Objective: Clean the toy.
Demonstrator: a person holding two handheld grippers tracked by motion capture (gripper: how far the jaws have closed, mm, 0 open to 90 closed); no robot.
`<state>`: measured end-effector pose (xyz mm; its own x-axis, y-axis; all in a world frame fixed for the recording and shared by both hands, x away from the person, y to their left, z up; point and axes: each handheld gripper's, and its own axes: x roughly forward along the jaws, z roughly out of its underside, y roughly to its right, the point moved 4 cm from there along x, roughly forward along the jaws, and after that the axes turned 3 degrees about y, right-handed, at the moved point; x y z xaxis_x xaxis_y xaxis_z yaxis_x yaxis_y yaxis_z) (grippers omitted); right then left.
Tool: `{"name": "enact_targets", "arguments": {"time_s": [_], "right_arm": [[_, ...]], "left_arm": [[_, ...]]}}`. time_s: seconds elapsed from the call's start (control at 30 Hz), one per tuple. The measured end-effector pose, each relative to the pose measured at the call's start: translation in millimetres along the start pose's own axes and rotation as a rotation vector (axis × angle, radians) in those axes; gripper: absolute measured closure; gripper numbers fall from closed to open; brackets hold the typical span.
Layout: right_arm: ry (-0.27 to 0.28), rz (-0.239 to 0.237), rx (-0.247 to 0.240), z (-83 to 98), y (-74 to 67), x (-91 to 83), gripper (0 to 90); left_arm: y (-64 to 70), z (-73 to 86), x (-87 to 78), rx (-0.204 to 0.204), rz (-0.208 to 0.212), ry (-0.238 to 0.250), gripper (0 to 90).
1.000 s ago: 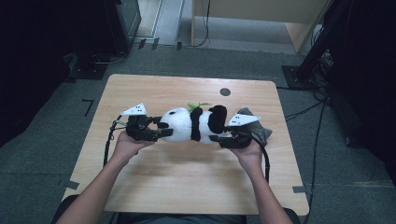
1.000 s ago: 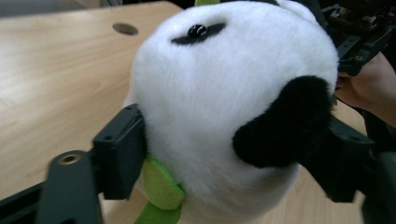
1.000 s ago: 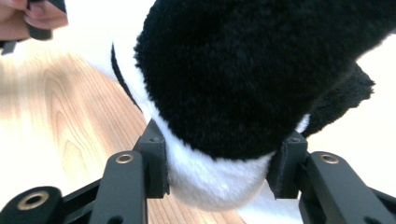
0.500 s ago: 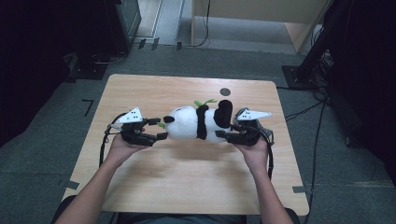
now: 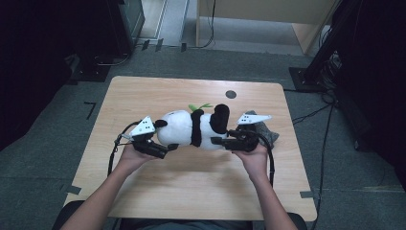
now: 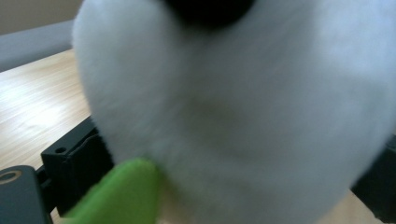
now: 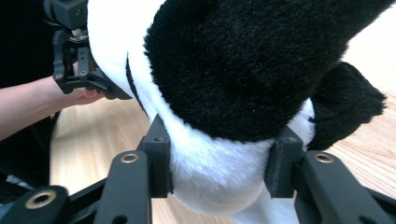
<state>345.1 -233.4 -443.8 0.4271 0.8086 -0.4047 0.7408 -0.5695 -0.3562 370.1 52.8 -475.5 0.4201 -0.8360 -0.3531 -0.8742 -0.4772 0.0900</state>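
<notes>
at frame centre, the right gripper (image 5: 221,141) jaws pinch the plush panda (image 5: 191,128) over the worktop (image 5: 191,191); the left gripper (image 5: 165,151) jaws, just opening, stand spread around its head.

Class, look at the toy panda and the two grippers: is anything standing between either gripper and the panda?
Nothing visible does. The right gripper already clamps the toy panda at its black-and-white end. The left gripper has just been opening, with the panda's white head between its jaws; only the toy's own green leaf lies there.
</notes>
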Motion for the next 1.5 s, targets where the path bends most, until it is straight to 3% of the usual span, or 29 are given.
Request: {"name": "enact_targets", "arguments": {"time_s": [0.1, 0.17, 0.2, 0.23, 0.27, 0.37, 0.43, 0.5, 0.6, 0.7, 0.8, 0.87, 0.93, 1.13, 1.33, 1.43, 1.5], "right_arm": [[-0.015, -0.002, 0.033, 3.3, 5.4, 2.2, 47.4], [-0.020, 0.012, 0.028, 4.6, 7.6, 2.9, 44.3], [-0.013, 0.014, 0.021, 4.2, 9.0, 2.7, 39.1], [-0.013, 0.014, 0.021, 4.2, 9.0, 2.7, 39.1], [0.001, 0.013, 0.008, 3.9, 10.3, 2.0, 32.9], [0.026, 0.016, -0.008, 4.0, 12.3, 0.5, 28.8], [0.051, 0.001, -0.018, 3.2, 13.2, -1.2, 27.2], [0.068, 0.021, -0.075, 2.9, 12.2, -3.6, 26.5], [0.061, 0.058, -0.166, 6.5, 11.3, -4.4, 25.0], [0.040, 0.038, -0.209, 11.6, 11.6, -2.9, 23.7], [0.043, 0.010, -0.249, 14.2, 9.2, -0.8, 20.0], [0.054, -0.025, -0.291, 15.8, 3.3, 0.4, 16.3], [0.043, 0.033, -0.312, 17.2, 1.2, 3.3, 15.4], [-0.004, 0.070, -0.264, 21.9, 6.3, 8.9, 24.4], [-0.120, 0.074, -0.196, 31.2, 9.1, 18.5, 28.8], [-0.125, 0.072, -0.182, 31.3, 9.6, 19.0, 29.5], [-0.118, 0.074, -0.161, 30.3, 9.2, 18.3, 30.1]], "left_arm": [[-1.2, -0.4, -0.8, -0.020, -0.007, -0.015, 18.0], [0.1, -1.8, -1.8, -0.036, -0.010, -0.018, 26.1], [0.1, -2.5, -2.2, -0.053, -0.009, -0.016, 33.9], [-0.1, -2.9, -2.5, -0.078, 0.001, -0.016, 33.9], [-0.7, -3.0, -2.5, -0.102, 0.008, -0.015, 39.8], [-5.4, -4.6, -4.5, -0.184, 0.034, 0.005, 43.1], [-9.9, -7.4, -8.9, -0.216, 0.038, 0.024, 44.5], [-13.1, -11.1, -14.1, -0.210, 0.032, 0.034, 45.3], [-17.8, -15.7, -21.5, -0.261, 0.056, 0.063, 45.6], [-17.2, -21.7, -25.1, -0.311, 0.102, 0.092, 45.1], [-13.8, -24.9, -22.5, -0.338, 0.179, 0.067, 44.4], [-11.3, -24.8, -18.3, -0.338, 0.193, 0.054, 43.8], [-11.5, -24.4, -14.0, -0.343, 0.183, 0.044, 42.1], [-18.7, -14.3, -2.8, -0.383, 0.154, -0.026, 33.6], [-19.2, -7.9, 2.7, -0.326, 0.120, -0.064, 20.4], [-21.8, -3.7, 4.9, -0.311, 0.123, -0.054, 16.2], [-23.1, -1.2, 6.2, -0.303, 0.110, -0.073, 13.4]]}}
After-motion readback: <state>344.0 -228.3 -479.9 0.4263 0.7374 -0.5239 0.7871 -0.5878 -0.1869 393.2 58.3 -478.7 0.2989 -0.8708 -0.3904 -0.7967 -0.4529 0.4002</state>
